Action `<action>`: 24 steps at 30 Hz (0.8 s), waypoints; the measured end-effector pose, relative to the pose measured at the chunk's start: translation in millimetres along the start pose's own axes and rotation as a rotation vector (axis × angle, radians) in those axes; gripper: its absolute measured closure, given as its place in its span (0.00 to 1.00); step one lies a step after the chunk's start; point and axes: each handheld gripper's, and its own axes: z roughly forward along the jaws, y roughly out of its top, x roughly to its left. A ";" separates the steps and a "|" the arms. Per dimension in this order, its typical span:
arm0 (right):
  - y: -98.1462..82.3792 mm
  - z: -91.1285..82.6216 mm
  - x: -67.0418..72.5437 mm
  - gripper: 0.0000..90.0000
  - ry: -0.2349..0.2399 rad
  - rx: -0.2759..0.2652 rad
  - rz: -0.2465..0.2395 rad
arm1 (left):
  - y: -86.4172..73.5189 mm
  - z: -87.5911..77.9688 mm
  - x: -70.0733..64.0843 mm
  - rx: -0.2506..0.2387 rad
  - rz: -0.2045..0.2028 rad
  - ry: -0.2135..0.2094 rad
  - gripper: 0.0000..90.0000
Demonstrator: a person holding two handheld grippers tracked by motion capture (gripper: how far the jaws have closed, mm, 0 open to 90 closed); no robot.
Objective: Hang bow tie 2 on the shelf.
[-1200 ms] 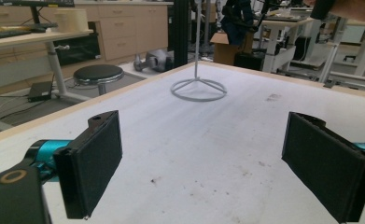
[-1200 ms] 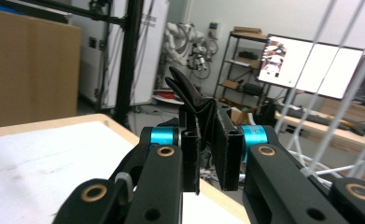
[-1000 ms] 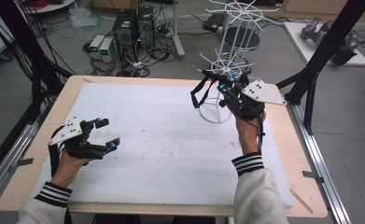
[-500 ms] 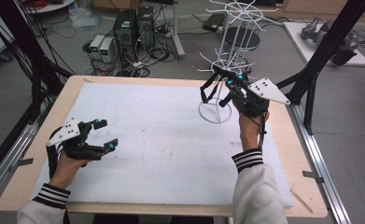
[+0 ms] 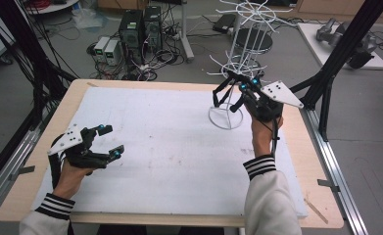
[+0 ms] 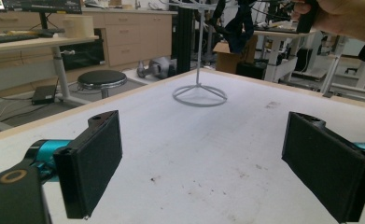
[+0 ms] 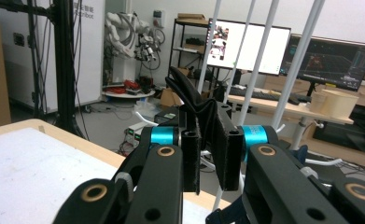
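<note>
You nudge the black strap (image 5: 223,96) a bit nearer the rack (image 5: 234,49), right fingers (image 7: 227,150) still pinching it, left fingers (image 6: 94,159) wide over the counter (image 5: 169,147), so hanging comes next.

The left tool (image 5: 103,142) rests low with jaws wide apart; the right tool (image 5: 230,88), raised, is clamped.

Overhead view; two low jaw-level views
</note>
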 end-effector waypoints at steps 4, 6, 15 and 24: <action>-2.3 -0.4 -1.2 0.92 -0.003 0.013 0.009 | 0.3 -0.6 0.2 -0.005 -0.001 0.002 0.14; -3.8 -1.0 -0.6 0.92 -0.004 0.023 0.009 | 0.2 -0.8 0.3 -0.005 -0.003 0.003 0.14; -4.7 -5.8 2.3 0.92 -0.002 0.043 -0.015 | 0.7 -0.4 -0.2 -0.006 -0.002 0.002 0.14; -13.2 -7.6 1.0 0.86 -0.009 0.105 -0.029 | 1.4 1.0 -2.2 -0.006 -0.002 -0.008 0.14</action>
